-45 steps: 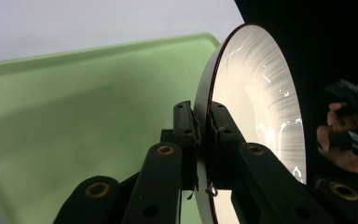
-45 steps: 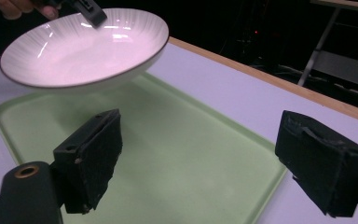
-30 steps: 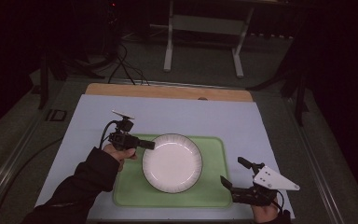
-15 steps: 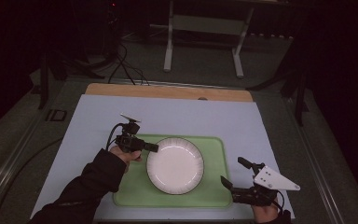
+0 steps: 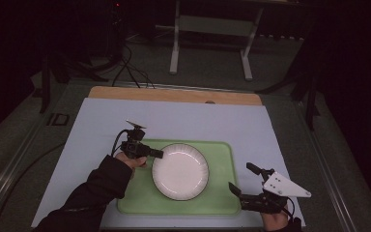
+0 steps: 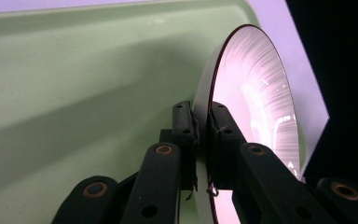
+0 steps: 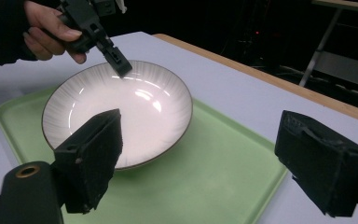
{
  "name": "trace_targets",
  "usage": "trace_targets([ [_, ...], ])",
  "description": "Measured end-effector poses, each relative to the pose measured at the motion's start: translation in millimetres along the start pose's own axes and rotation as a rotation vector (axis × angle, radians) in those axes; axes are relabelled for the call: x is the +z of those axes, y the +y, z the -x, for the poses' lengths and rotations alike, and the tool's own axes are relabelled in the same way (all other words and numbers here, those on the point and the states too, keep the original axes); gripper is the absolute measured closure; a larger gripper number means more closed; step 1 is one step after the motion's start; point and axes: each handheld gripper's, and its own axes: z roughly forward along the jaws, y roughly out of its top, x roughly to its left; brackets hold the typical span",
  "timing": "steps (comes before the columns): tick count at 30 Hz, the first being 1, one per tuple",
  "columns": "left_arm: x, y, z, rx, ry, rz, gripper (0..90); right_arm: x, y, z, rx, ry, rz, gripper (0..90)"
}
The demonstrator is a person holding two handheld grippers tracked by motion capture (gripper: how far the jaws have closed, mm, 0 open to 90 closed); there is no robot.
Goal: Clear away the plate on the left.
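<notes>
**Plate lowered onto the green tray, left tongs clamped on its rim**

Compared with a second ago, the white plate (image 5: 179, 170) sits lower and slightly further right on the green tray (image 5: 222, 200), and the left tongs (image 5: 158, 154) have come down with it. The right tongs (image 5: 239, 180) have not shifted from the bench's (image 5: 183, 118) near right corner.

The tray holds only the plate, and the plate itself holds nothing; its ribbed inner face gleams under the light.

In the left gripper view the two black pads (image 6: 185, 122) pinch the plate's dark-edged rim (image 6: 204, 100) tightly, one on each face, with the tray's pale green floor (image 6: 74, 93) behind. The right gripper view looks across from the other side: there the plate (image 7: 121, 105) lies in the tray (image 7: 205, 177), the person's hand (image 7: 46, 30) and the left tongs (image 7: 121, 67) reach its far rim, and the right tongs (image 7: 205, 154) stand wide apart with nothing between them.
</notes>
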Motion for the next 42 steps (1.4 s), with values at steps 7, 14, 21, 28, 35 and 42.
trace_targets([
  [7,3.7,-0.7,-9.3,-0.018,0.024,-0.007,82.8,-0.1,0.1,0.0,0.000,-0.001,0.000,14.7],
  [14,7.0,-2.0,-13.6,-0.027,0.034,-0.016,83.0,0.3,0.0,0.0,-0.001,0.000,0.000,14.7],
  [21,11.2,-1.3,-18.7,-0.032,0.042,-0.018,83.7,0.1,-0.2,0.4,0.001,-0.001,-0.001,14.7],
  [28,15.8,-2.2,-23.2,-0.029,0.061,-0.029,84.2,0.8,-0.3,0.1,0.000,0.001,-0.002,14.7],
  [35,20.8,-6.0,-26.9,-0.001,0.109,-0.059,84.7,2.0,-0.8,0.4,0.001,0.003,-0.008,14.7],
  [42,21.7,-5.3,-25.1,0.032,0.121,-0.069,84.0,3.1,-1.2,0.3,0.004,0.006,-0.013,14.7],
])
